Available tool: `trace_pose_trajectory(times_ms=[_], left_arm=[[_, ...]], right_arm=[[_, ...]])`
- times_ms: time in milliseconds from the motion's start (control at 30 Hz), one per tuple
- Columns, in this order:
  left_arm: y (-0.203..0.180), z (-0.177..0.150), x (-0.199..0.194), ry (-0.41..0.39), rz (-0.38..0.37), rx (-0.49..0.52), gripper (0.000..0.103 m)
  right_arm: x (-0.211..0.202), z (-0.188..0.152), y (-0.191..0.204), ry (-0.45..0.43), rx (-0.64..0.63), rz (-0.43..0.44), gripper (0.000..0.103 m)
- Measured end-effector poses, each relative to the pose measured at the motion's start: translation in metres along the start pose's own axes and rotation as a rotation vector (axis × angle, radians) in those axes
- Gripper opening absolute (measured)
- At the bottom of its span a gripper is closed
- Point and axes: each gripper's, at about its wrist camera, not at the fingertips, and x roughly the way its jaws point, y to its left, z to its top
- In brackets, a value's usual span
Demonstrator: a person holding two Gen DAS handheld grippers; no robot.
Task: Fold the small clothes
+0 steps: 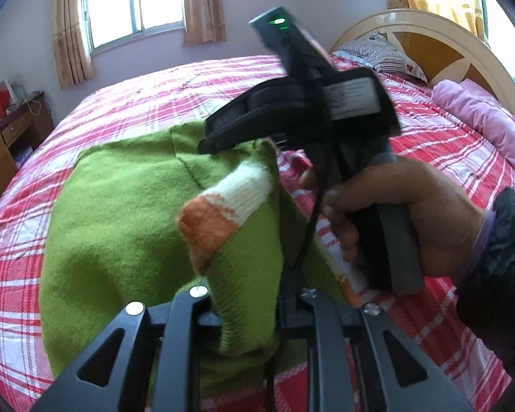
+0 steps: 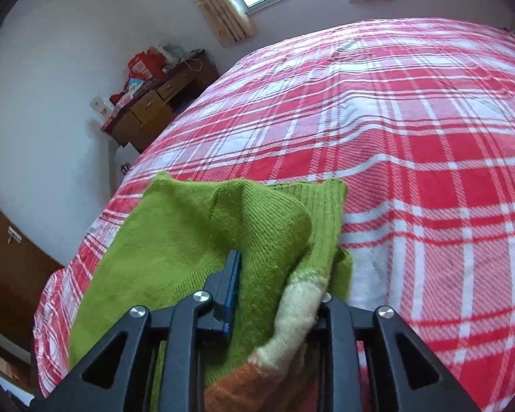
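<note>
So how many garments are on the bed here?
1: a green sweater spread on the plaid bedspread, its striped edge lifted by both tongs. Others could be hidden beneath it.

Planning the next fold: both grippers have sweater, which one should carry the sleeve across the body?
Probably left. The left gripper grips the sleeve by its orange-and-white cuff, above the green sweater. The right gripper holds bunched fabric.

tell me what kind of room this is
Almost certainly a home bedroom: a wide bed under a red plaid cover, a striped pillow against the arched headboard, and a cluttered wooden dresser by the curtained window.
</note>
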Motion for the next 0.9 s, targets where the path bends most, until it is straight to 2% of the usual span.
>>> trace_pose_trajectory(times_ms=[133,200,233,367,467,533,633,767,900], left_arm=[[0.011,0.001,-0.006,0.035,-0.051,-0.05,0.028],[0.015,0.001,-0.013,0.048,-0.115,-0.083,0.048],[0.017,-0.001,-0.021,0.048,-0.148,-0.09,0.053],[0.028,-0.017,-0.061,-0.01,-0.178,-0.061,0.069],[0.051,-0.029,-0.091,-0.067,-0.177,-0.095,0.072],[0.072,-0.034,-0.105,-0.097,-0.137,-0.141,0.072],[0.095,-0.035,-0.112,-0.126,-0.063,-0.204,0.074],[0.111,-0.031,-0.1,-0.072,0.053,-0.245,0.074],[0.118,-0.039,-0.092,-0.025,0.131,-0.228,0.074]], right_arm=[[-0.023,-0.009,-0.005,-0.027,0.062,0.003,0.029],[-0.041,-0.014,-0.009,-0.041,0.089,-0.017,0.032],[-0.053,-0.016,-0.013,-0.05,0.105,-0.035,0.035],[-0.112,-0.035,-0.023,-0.129,0.162,-0.041,0.035],[-0.157,-0.06,-0.006,-0.147,0.091,-0.108,0.035],[-0.181,-0.08,0.02,-0.143,0.004,-0.117,0.035],[-0.195,-0.094,0.062,-0.152,-0.119,-0.097,0.035],[-0.172,-0.086,0.118,-0.112,-0.251,-0.045,0.035],[-0.132,-0.084,0.133,-0.011,-0.295,-0.023,0.035]])
